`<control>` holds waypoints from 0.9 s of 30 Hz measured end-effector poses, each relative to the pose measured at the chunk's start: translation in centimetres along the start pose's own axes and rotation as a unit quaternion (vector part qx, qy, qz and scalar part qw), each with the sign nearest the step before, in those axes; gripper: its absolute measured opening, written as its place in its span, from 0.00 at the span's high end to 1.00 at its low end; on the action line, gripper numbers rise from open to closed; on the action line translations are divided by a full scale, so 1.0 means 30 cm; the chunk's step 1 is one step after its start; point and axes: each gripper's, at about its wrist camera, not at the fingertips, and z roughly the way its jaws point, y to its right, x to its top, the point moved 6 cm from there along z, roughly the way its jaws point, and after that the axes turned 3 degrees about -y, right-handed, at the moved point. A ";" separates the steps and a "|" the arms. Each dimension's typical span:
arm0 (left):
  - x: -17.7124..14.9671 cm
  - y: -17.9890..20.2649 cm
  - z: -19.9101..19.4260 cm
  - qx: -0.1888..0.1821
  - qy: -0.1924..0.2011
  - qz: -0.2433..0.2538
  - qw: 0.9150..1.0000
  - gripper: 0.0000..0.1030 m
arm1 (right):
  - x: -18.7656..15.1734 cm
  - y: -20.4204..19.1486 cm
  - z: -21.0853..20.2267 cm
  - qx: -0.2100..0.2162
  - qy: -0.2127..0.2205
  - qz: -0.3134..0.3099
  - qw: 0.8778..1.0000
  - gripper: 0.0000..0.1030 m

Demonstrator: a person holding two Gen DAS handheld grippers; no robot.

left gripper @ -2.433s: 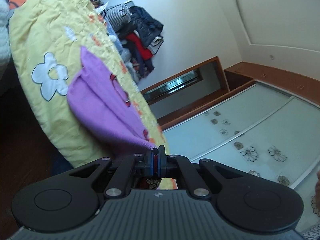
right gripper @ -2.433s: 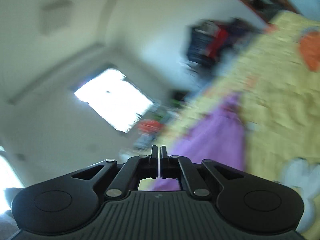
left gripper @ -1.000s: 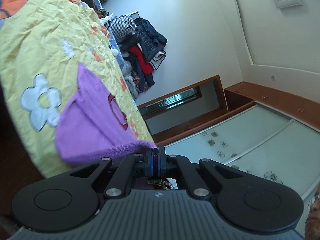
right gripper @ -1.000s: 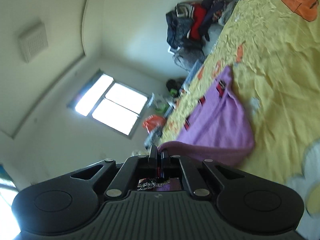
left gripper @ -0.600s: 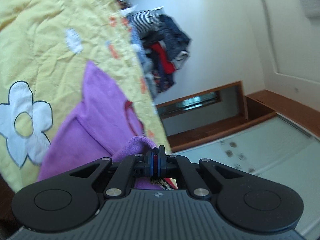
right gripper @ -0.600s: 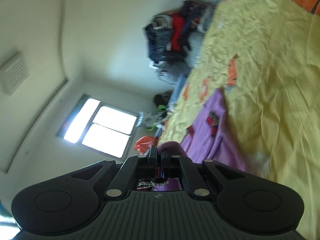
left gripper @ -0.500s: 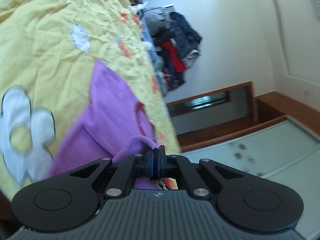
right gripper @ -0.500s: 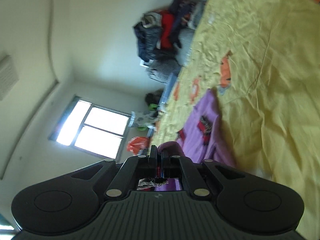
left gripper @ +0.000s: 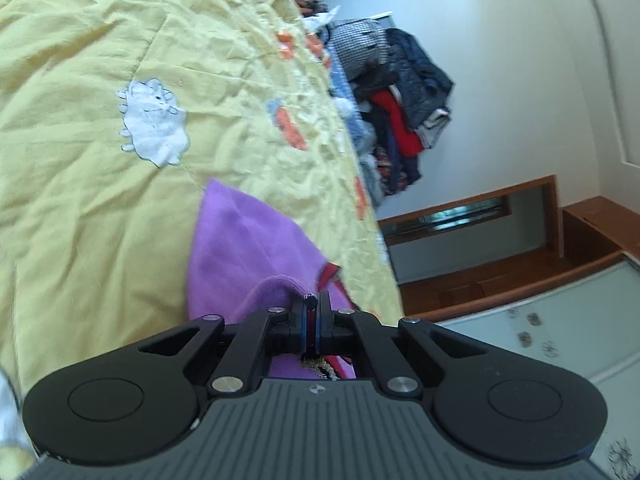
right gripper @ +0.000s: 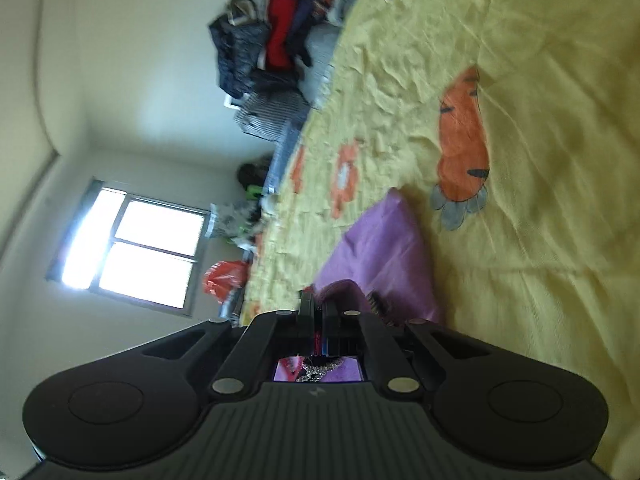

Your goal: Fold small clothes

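A small purple garment with a red print lies on the yellow patterned bedspread. My left gripper is shut on a bunched purple edge of it, held just above the rest of the cloth. In the right wrist view the same purple garment lies folded over itself. My right gripper is shut on another edge of it, low over the bedspread. The part of the garment under both grippers is hidden.
A heap of dark, red and checked clothes sits at the far end of the bed, also in the right wrist view. A window and a glass-fronted wardrobe line the walls.
Both grippers have carried their held edges forward over the garment and lower toward the bedspread. The purple cloth now lies doubled over itself and looks shorter.
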 end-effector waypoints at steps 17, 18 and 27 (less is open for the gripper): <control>0.110 -0.133 0.153 0.050 -0.016 -0.032 0.998 0.93 | 0.084 -0.042 0.195 -0.082 -0.058 -0.053 0.994 0.92; 0.122 -0.131 0.150 0.046 -0.016 -0.032 0.998 0.88 | 0.083 -0.066 0.186 -0.088 -0.056 -0.077 0.992 0.91; -0.006 0.151 0.049 0.066 -0.012 0.194 0.979 0.54 | -0.038 -0.294 0.087 -0.124 -0.060 -0.341 0.930 0.89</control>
